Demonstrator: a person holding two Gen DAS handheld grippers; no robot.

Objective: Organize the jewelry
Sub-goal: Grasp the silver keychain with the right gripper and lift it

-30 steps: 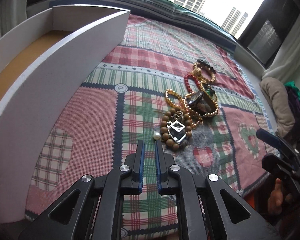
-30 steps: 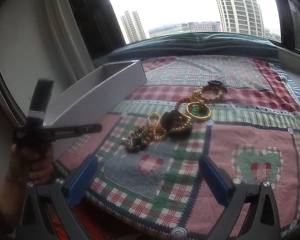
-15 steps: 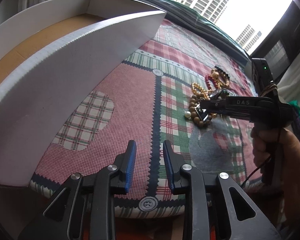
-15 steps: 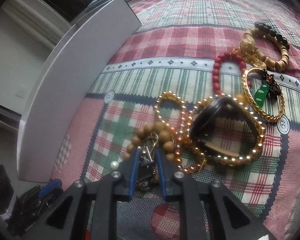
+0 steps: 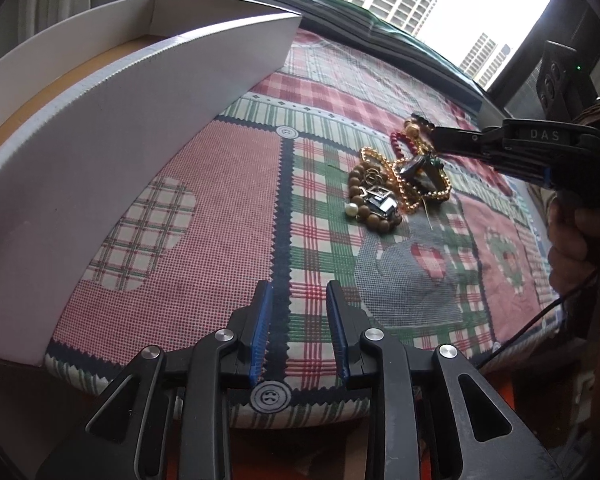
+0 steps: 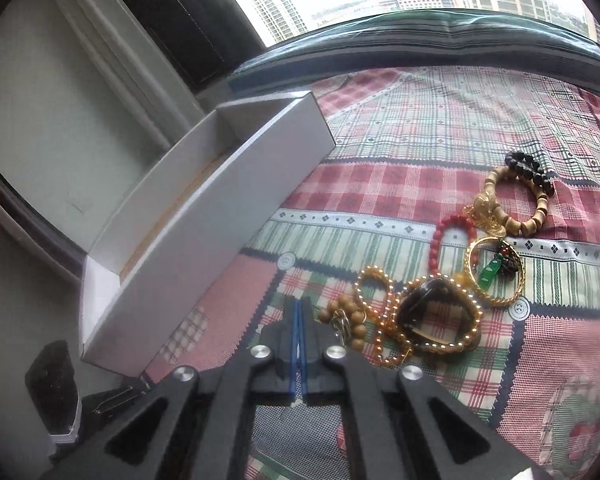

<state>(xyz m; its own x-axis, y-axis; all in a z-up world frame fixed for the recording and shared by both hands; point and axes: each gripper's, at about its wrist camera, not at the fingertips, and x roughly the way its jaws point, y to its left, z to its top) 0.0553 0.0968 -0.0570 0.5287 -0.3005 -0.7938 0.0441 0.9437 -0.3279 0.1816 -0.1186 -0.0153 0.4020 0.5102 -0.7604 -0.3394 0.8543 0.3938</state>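
Observation:
A heap of jewelry (image 5: 396,184) lies on the patchwork cloth: a wooden bead bracelet (image 5: 370,200) with a metal charm and a pearl (image 5: 351,210), gold bead chains (image 6: 432,320), a red bead bracelet (image 6: 446,232) and a tan and black bead bracelet (image 6: 528,196). A white box (image 5: 112,152) with a brown floor stands at the left, also in the right wrist view (image 6: 204,240). My left gripper (image 5: 298,336) is open and empty near the cloth's front edge. My right gripper (image 6: 299,344) is shut, raised above the heap; I see nothing between its pads.
The patchwork cloth (image 5: 236,208) covers a raised surface that ends just in front of my left gripper. A window with tower blocks lies beyond the far edge. A dark ledge (image 6: 420,36) runs along the back.
My right gripper shut over the wooden bracelet and charm, then lifted and drew back shut. My left gripper opened a little and stayed at the front edge.

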